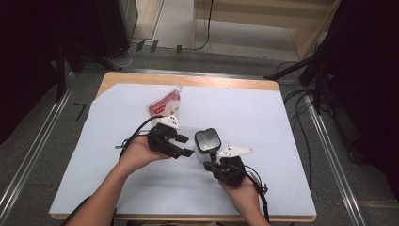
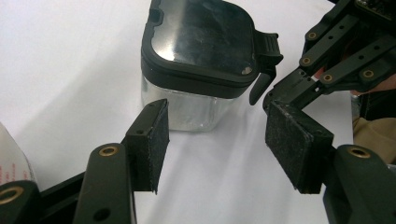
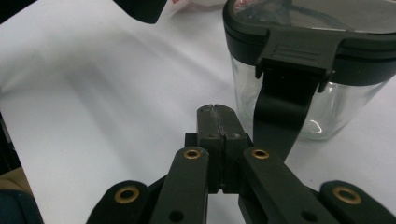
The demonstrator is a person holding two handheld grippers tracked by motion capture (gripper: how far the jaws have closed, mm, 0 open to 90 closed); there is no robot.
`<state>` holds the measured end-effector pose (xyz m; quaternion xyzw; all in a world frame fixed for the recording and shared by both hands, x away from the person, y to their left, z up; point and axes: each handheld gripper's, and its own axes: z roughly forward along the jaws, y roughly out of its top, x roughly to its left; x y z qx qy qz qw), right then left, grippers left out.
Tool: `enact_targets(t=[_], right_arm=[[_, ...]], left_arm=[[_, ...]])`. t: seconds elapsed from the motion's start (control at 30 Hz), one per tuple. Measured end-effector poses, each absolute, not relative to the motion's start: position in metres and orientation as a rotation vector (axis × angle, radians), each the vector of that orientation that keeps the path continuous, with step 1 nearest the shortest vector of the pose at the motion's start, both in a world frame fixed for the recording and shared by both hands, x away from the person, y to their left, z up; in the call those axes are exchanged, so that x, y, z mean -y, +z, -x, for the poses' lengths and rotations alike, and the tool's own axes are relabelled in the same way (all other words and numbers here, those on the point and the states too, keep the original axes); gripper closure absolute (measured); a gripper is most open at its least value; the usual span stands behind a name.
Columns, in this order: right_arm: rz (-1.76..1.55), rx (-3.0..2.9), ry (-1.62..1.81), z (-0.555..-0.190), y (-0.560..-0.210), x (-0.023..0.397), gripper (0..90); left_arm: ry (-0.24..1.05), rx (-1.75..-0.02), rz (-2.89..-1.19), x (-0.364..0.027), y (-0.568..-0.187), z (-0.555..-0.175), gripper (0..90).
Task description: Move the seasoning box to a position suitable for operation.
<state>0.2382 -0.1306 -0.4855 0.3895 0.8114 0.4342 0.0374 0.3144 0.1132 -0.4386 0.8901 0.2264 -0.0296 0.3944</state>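
A clear jar [image 1: 207, 140] with a black lid stands mid-table on the white sheet. In the left gripper view the jar [image 2: 201, 56] is just ahead of my left gripper [image 2: 224, 140], whose jaws stand open with nothing between them. The lid's latch [image 2: 264, 65] hangs loose on the side facing my right gripper [image 2: 341, 60]. In the right gripper view my right gripper [image 3: 216, 123] is shut and empty, its tip close beside the hanging latch [image 3: 285, 93] of the jar [image 3: 308, 70]. From above, the left gripper [image 1: 186, 153] and right gripper [image 1: 208, 164] flank the jar's near side.
A red and white pouch [image 1: 165, 104] lies behind the left gripper. The white sheet [image 1: 263, 122] covers most of the wooden table [image 1: 188, 80]. Cables [image 1: 301, 132] hang past the table's right edge.
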Motion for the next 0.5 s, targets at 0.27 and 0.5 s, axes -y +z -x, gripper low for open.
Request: enact_targets(t=[0.27, 0.5], right_arm=[[-1.222, -2.482, 1.319, -0.2406, -0.4873, 0.135, 90.0], [-1.23, -2.478, 1.313, -0.2406, -0.4874, 0.1352, 90.0]], left_arm=[[-0.072, -0.556, -2.265, -0.1135, -0.4377, -0.3147, 42.2], [-0.073, -0.567, -2.259, -0.1136, -0.4381, -0.3145, 42.1]])
